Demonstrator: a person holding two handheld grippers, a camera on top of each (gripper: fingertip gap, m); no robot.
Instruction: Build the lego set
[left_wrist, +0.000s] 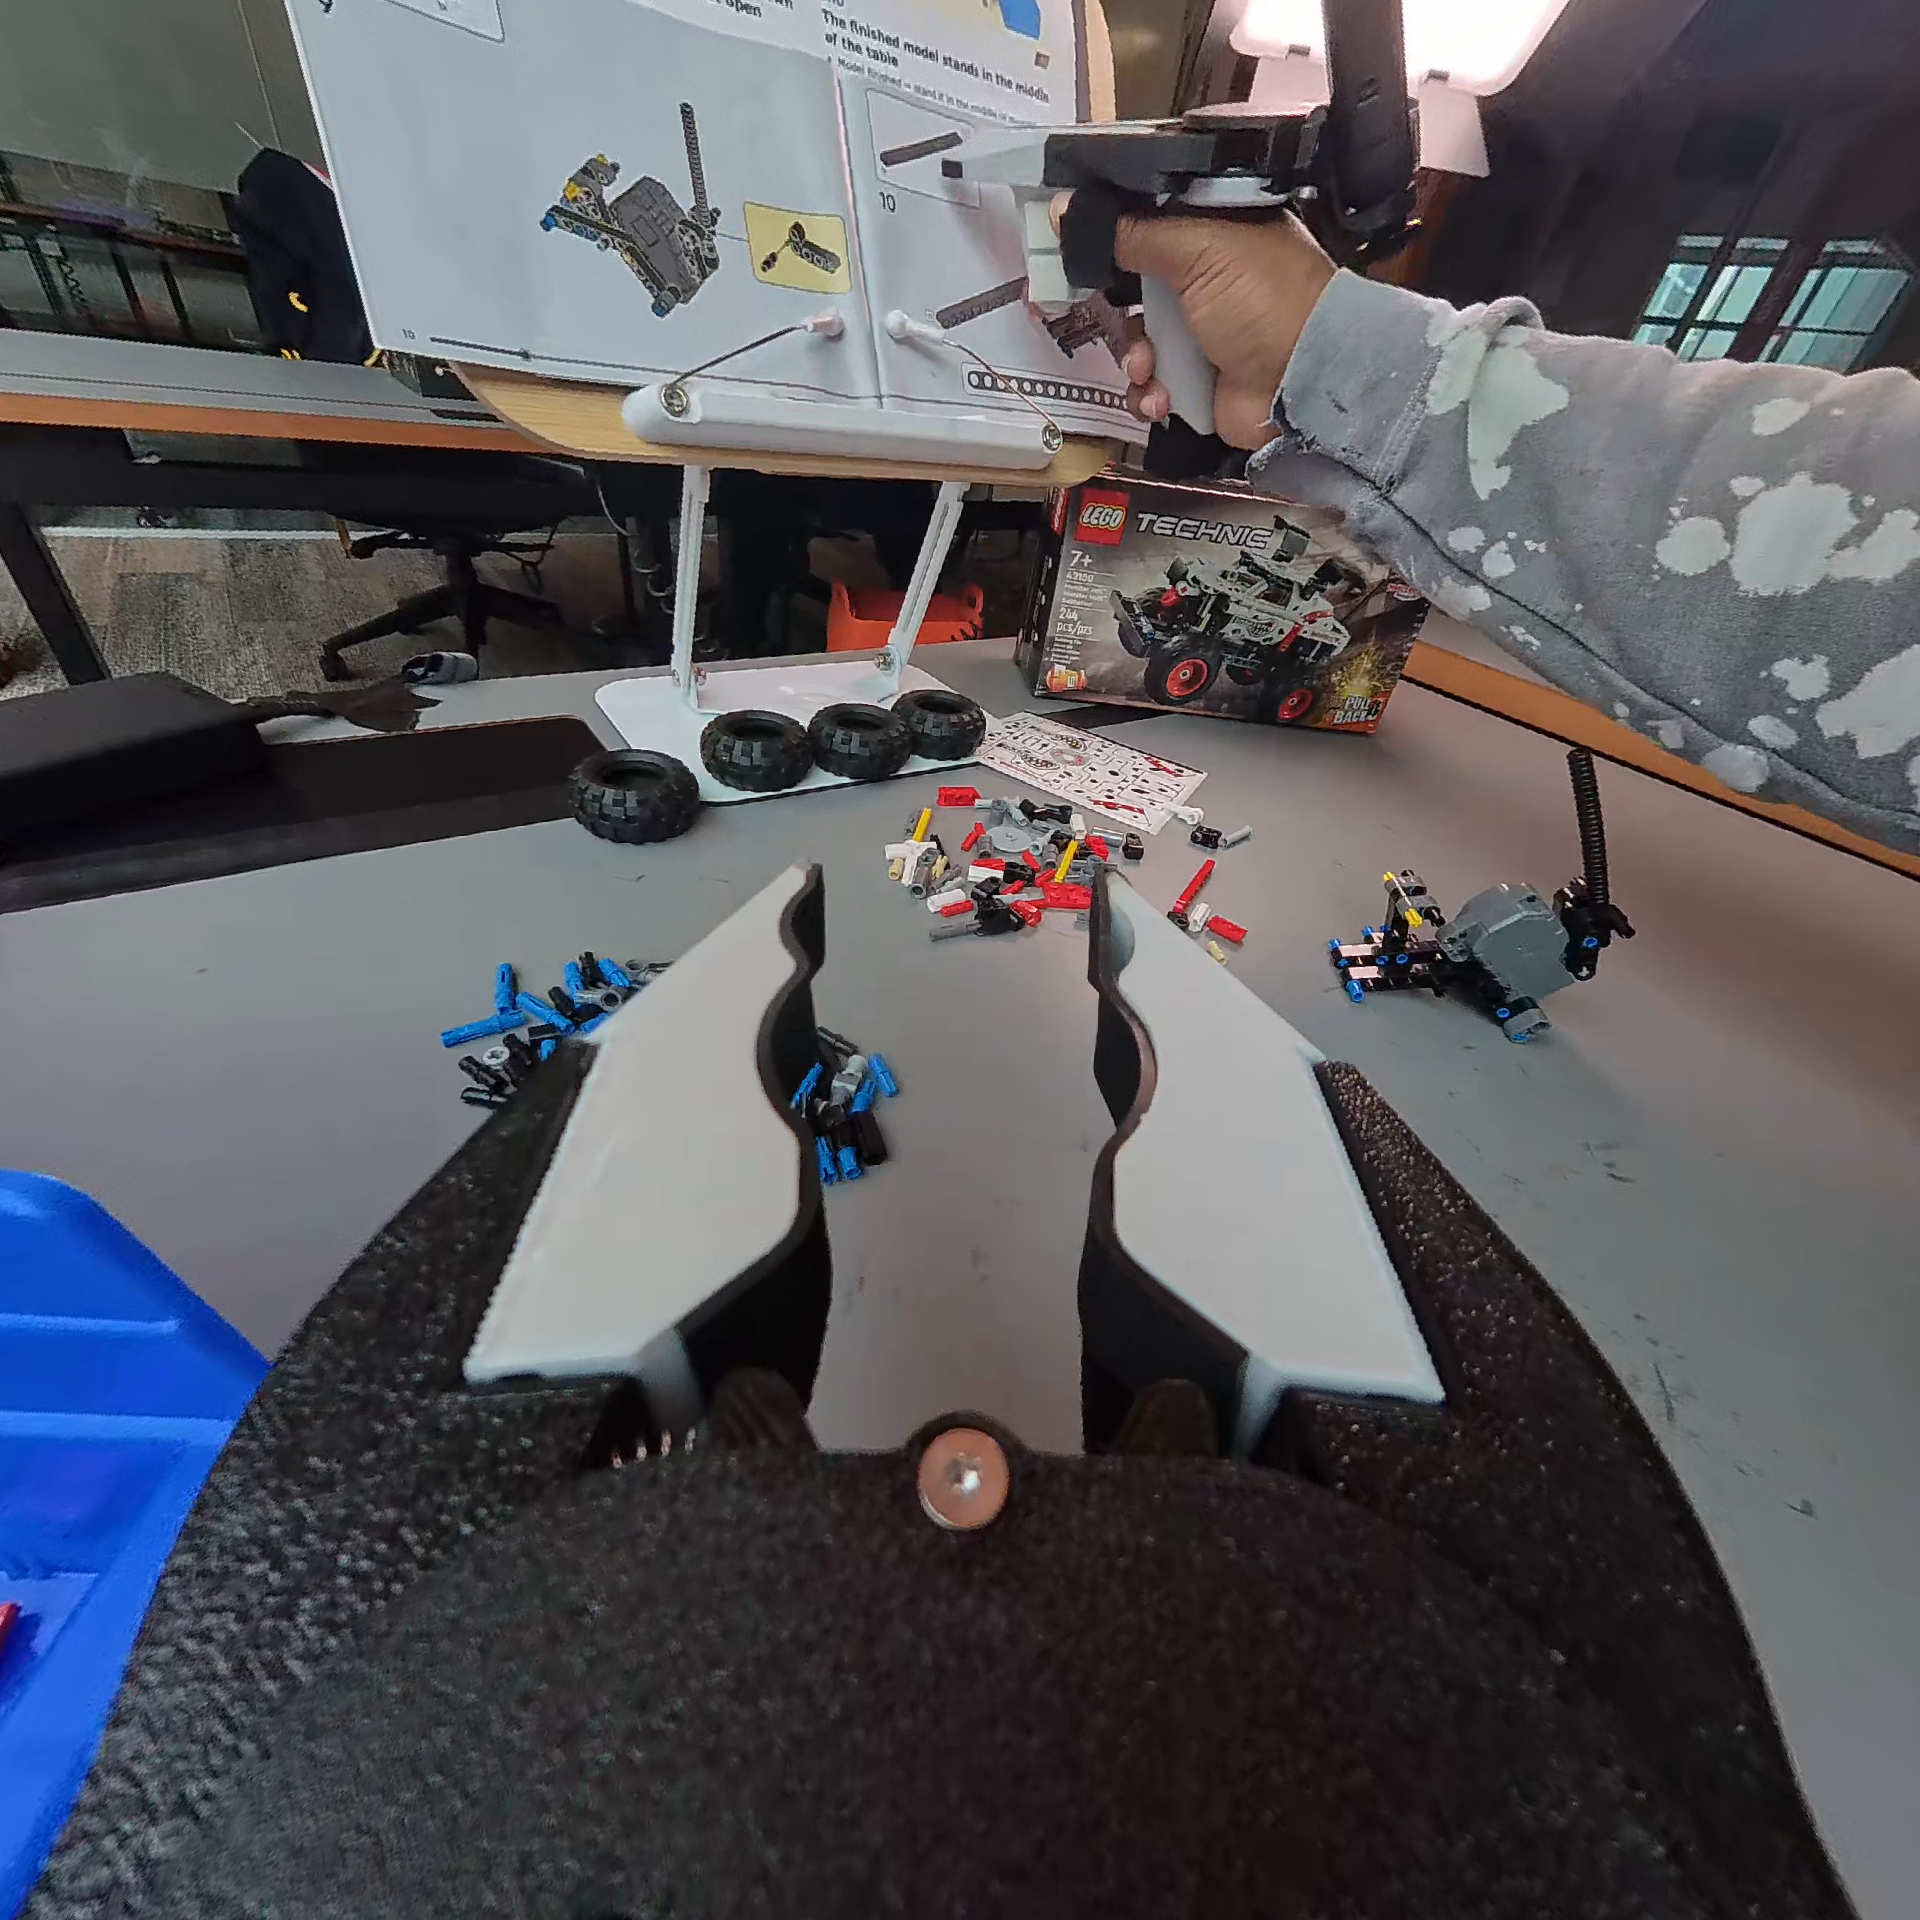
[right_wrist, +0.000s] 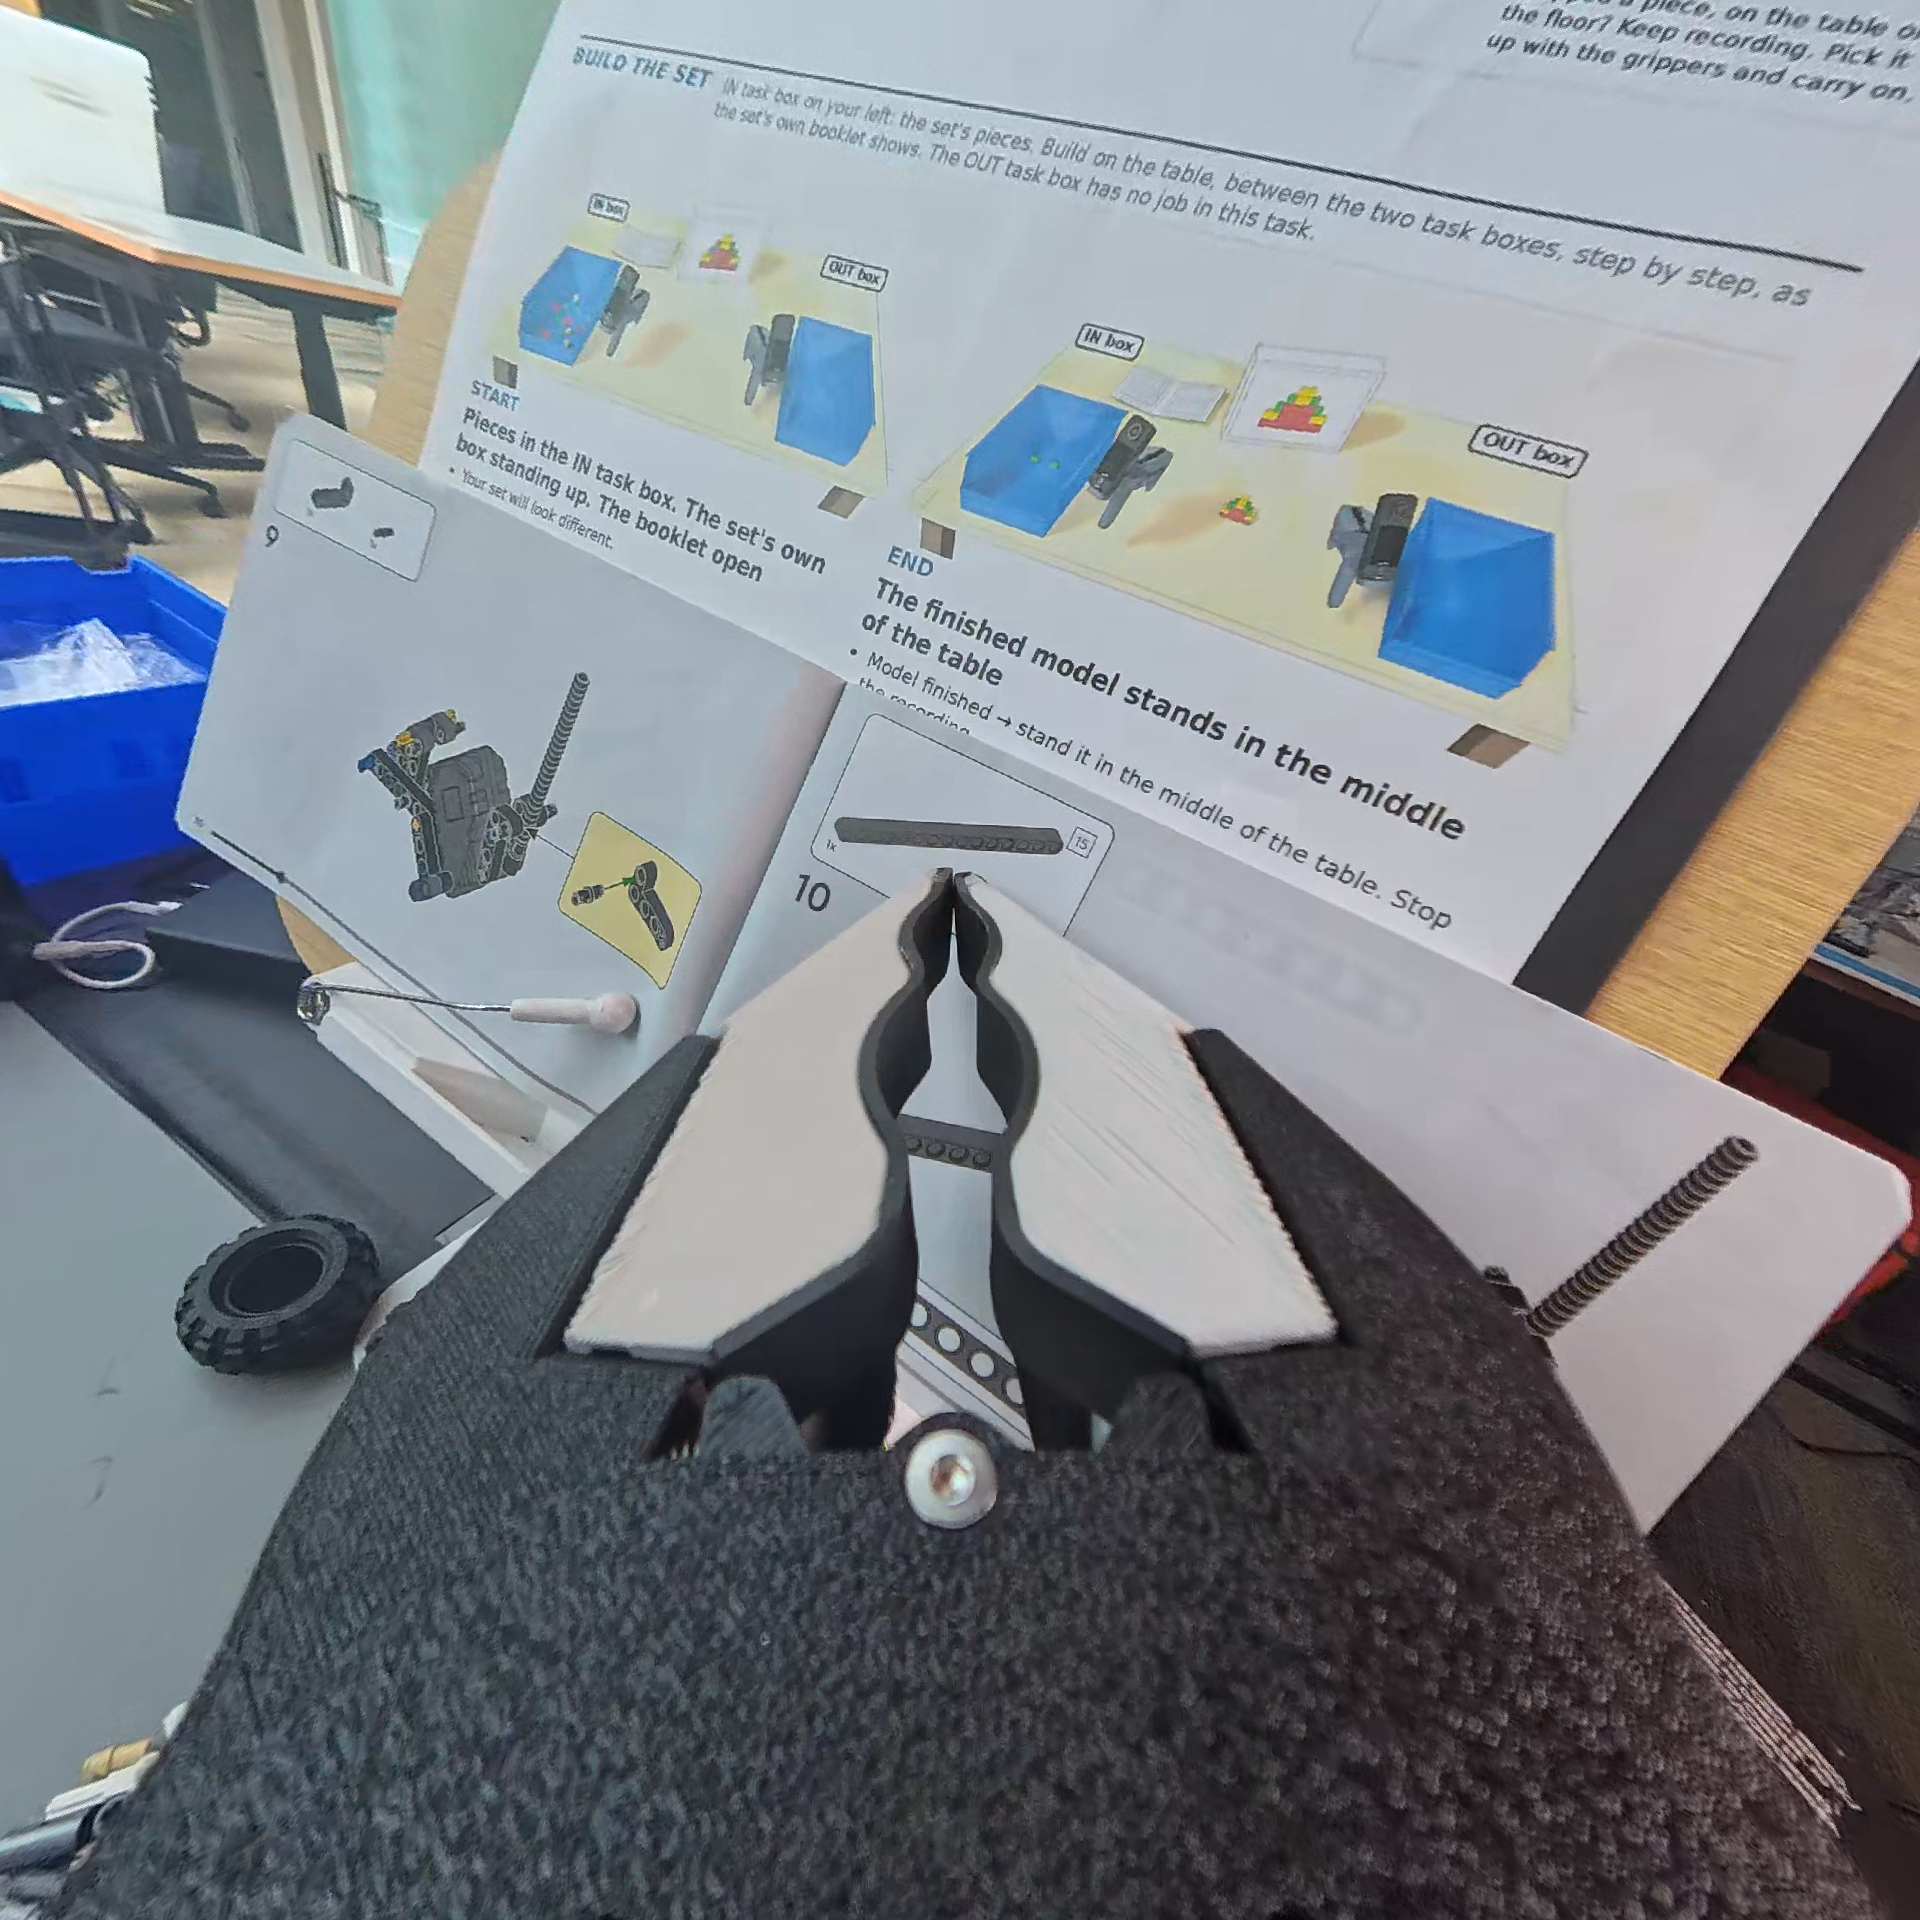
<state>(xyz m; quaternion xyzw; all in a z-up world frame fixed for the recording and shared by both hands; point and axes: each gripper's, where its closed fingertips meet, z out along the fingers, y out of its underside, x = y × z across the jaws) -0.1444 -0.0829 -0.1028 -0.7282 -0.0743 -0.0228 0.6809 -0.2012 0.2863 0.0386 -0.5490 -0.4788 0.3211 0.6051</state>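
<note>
My left gripper (left_wrist: 954, 878) is open and empty, low over the grey table (left_wrist: 1351, 1195). Beyond its tips lies a pile of small red, grey and yellow pieces (left_wrist: 1029, 862). Blue and black pins (left_wrist: 540, 1023) lie by its left finger, with more between the fingers (left_wrist: 847, 1101). The part-built grey and black model (left_wrist: 1496, 940), with a black ribbed rod, lies at right. My right gripper (right_wrist: 951, 881) is shut, its tips against the open instruction booklet (right_wrist: 499, 707) on a stand. It also shows in the left wrist view (left_wrist: 951, 166), held up by a hand.
One black tyre (left_wrist: 634, 795) lies on the table and three more (left_wrist: 857, 738) sit on the stand's white base. The set's box (left_wrist: 1216, 603) and a sticker sheet (left_wrist: 1091, 764) lie behind the pieces. A blue bin (left_wrist: 94, 1403) stands at the near left. My right fingertips sit around 40 cm from my left ones.
</note>
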